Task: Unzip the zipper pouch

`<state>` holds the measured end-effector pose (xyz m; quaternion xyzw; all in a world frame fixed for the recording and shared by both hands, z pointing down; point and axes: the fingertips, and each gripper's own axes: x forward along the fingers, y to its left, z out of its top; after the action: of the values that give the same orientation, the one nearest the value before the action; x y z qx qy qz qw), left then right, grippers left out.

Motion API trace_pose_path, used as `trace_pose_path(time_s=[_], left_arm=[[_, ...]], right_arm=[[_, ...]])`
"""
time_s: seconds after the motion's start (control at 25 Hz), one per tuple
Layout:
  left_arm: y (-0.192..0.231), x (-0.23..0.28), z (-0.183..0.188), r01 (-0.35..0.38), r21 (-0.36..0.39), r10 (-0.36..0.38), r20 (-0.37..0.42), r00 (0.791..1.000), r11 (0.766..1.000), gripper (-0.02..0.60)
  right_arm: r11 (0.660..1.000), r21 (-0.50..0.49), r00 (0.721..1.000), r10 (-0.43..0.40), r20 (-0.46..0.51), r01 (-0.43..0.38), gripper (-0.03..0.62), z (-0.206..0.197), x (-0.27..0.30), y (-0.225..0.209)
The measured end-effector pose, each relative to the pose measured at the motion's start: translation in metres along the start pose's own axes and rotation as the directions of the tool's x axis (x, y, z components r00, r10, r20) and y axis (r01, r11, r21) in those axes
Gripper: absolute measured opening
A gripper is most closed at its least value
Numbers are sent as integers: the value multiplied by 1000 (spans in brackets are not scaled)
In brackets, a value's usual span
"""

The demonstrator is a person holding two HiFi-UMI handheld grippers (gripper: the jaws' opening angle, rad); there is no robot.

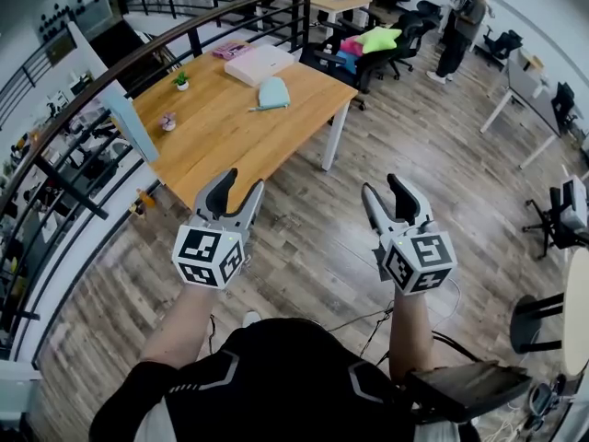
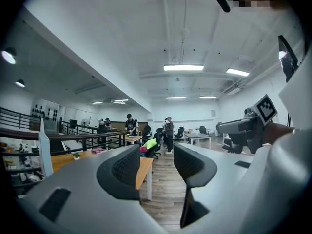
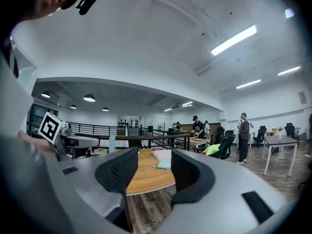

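The light blue zipper pouch (image 1: 273,92) lies on the far part of a wooden table (image 1: 221,136), next to a white box (image 1: 260,63). I hold both grippers up in the air, well short of the table and apart from the pouch. The left gripper (image 1: 241,187) is open with nothing between its jaws. The right gripper (image 1: 383,187) is open and empty too. In the right gripper view the pouch (image 3: 164,164) shows small between the open jaws of the right gripper (image 3: 155,172). The left gripper view looks past the open left gripper (image 2: 157,167) at the table's end; the pouch is not seen there.
A pink item (image 1: 230,50) and two small potted plants (image 1: 181,79) stand on the table. A black railing (image 1: 138,58) runs along its left side. Office chairs with bright cushions (image 1: 377,40) sit beyond it. A person (image 1: 465,21) stands at the back right.
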<state>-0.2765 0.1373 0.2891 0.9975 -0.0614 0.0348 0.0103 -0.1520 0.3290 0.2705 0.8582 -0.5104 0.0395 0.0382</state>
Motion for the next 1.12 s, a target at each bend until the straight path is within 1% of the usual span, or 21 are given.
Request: trace_pose_path(time_s=[0.16, 0.32, 0.52, 0.72, 0.92, 1.12], left_arm=[[-8, 6, -2, 6, 20, -6, 1, 1000, 1000, 219], [-20, 10, 0, 3, 28, -4, 12, 1000, 1000, 219], [-42, 27, -1, 9, 37, -9, 8, 1000, 999, 219], [-54, 42, -1, 21, 52, -22, 4, 1000, 998, 218], [-43, 73, -2, 16, 58, -17, 13, 1000, 998, 219], [-7, 123, -8, 19, 43, -20, 28, 999, 999, 219]], right_arm=[[1000, -3, 1000, 10, -5, -10, 224, -2, -2, -5], [1000, -6, 1000, 18, -5, -18, 224, -5, -16, -11], [999, -22, 1000, 29, -1, -29, 224, -8, -28, -31], [999, -3, 999, 35, -2, -35, 224, -18, -25, -48], [999, -10, 999, 45, -22, -45, 222, -25, 1, -65], [999, -26, 999, 36, -22, -37, 216, -24, 55, -84]])
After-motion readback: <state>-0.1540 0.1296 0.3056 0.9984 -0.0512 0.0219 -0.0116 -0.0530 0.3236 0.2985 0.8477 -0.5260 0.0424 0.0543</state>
